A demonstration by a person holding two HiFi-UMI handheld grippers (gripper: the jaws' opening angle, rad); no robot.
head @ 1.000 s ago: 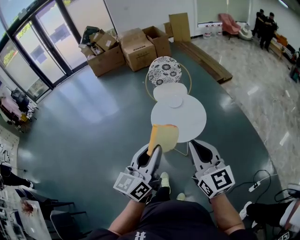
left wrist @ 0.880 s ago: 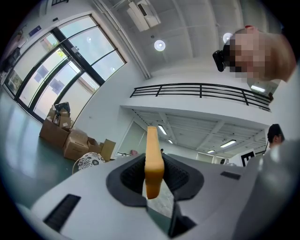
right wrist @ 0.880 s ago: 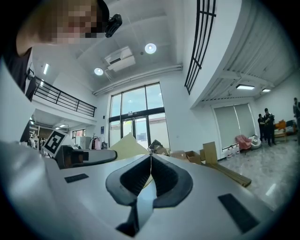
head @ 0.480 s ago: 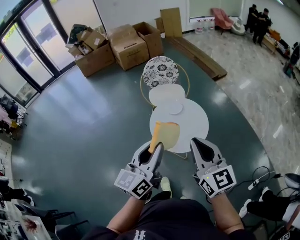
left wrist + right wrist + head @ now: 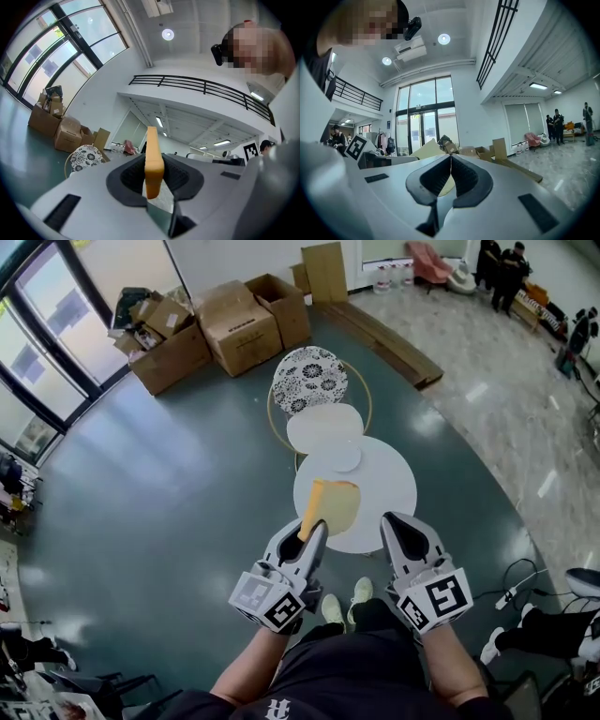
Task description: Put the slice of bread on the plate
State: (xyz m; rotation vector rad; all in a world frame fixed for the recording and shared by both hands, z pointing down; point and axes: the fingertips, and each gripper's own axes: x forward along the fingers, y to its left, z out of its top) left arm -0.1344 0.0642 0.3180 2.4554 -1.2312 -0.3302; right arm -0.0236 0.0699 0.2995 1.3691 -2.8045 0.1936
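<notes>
The slice of bread (image 5: 330, 506), tan with a darker crust, stands on edge in my left gripper (image 5: 316, 529), which is shut on its lower corner. It hangs over the near part of the round white table (image 5: 386, 486). In the left gripper view the slice (image 5: 153, 165) shows edge-on between the pads. A small white plate (image 5: 345, 457) lies at the table's far edge, beyond the bread. To the right of the slice, level with the left gripper, my right gripper (image 5: 397, 523) is shut and holds nothing; its jaws meet in a line (image 5: 451, 174), with the bread (image 5: 425, 150) showing to their left.
A smaller white oval top (image 5: 322, 426) and a patterned round seat in a gold ring (image 5: 308, 378) stand behind the table. Cardboard boxes (image 5: 239, 322) and planks (image 5: 384, 334) lie further back. People stand at the far right (image 5: 497, 266). A cable and plug (image 5: 511, 592) lie on the floor.
Both grippers have moved forward toward the table, the left one still carrying the bread. The slice now hangs further in over the table top, nearer the small plate.
</notes>
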